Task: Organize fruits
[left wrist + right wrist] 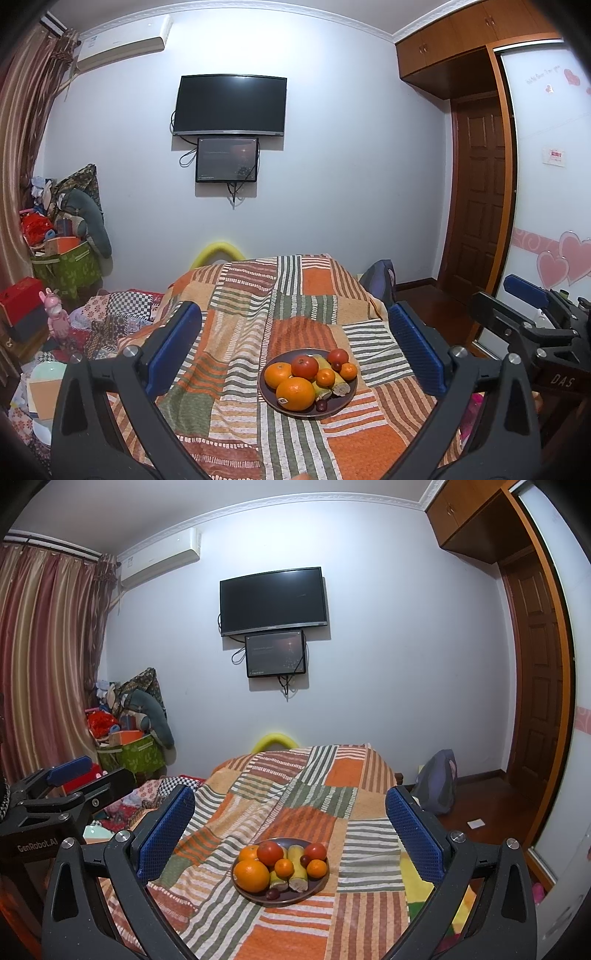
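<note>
A dark round plate sits on a striped patchwork cloth. It holds a large orange, a second orange, red tomatoes, small tangerines, bananas and dark grapes. My left gripper is open and empty, held above and short of the plate. My right gripper is open and empty, also above and short of it. The right gripper also shows at the right of the left wrist view, and the left gripper at the left of the right wrist view.
The cloth-covered surface stretches toward the far wall under a TV. Clutter, boxes and a green bin stand at left. A wooden door and floor are at right. A blue bag lies past the surface's right edge.
</note>
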The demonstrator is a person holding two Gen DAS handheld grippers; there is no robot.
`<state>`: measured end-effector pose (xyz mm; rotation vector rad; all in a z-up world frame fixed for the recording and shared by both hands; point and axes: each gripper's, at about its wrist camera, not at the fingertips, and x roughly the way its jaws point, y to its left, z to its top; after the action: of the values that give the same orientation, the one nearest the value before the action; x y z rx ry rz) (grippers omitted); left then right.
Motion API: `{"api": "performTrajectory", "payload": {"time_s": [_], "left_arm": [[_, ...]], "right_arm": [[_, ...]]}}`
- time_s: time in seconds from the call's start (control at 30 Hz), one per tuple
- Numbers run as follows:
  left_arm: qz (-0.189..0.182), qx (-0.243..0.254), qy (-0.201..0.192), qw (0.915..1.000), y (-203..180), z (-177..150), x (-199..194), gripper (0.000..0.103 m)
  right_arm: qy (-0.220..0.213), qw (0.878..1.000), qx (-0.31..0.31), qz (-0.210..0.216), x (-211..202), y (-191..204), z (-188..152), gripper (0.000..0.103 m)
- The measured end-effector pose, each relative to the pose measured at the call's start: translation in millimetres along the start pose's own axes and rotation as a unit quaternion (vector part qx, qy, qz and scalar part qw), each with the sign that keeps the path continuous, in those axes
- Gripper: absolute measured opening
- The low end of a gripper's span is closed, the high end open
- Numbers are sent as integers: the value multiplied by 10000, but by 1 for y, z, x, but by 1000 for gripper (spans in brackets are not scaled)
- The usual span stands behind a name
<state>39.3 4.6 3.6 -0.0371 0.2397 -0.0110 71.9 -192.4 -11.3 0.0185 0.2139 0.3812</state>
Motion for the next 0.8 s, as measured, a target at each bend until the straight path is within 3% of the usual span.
{"api": "performTrajectory", "payload": {"time_s": [0.8], "left_arm": [[-195, 53, 80, 9998, -3, -1, -1, 103]], "right_arm": [[-3, 10000, 4, 5, 0, 0, -1, 103]]}}
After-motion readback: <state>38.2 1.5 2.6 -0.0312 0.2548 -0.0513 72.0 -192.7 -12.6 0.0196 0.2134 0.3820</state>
